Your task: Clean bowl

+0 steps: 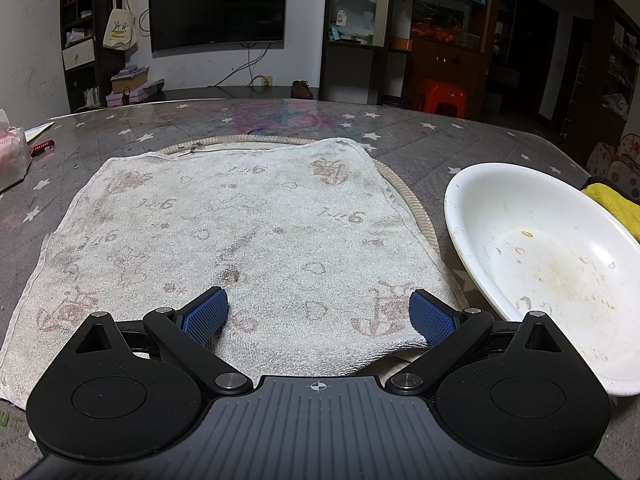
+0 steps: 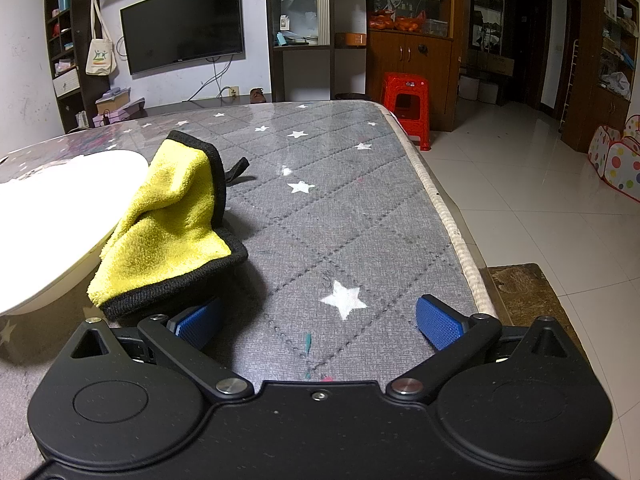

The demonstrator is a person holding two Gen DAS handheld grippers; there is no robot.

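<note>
My left gripper (image 1: pixel 318 314) gaped empty over the white towel (image 1: pixel 240 240); soiled bowl (image 1: pixel 552 264) lower right. My right gripper (image 2: pixel 320 322) gaped empty, yellow cloth (image 2: pixel 172 220) centre-left on the desk (image 2: pixel 360 208).

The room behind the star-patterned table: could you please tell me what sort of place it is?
Most likely a home living room: a wall-mounted black flat-screen television, dark wooden display cabinets with glass shelves, and a red plastic stool on the tiled floor.

Grey star-print table (image 2: pixel 344 216) carries bowl (image 1: pixel 552 264), white towel (image 1: pixel 240 240) (stained), yellow cloth (image 2: pixel 172 220).
</note>
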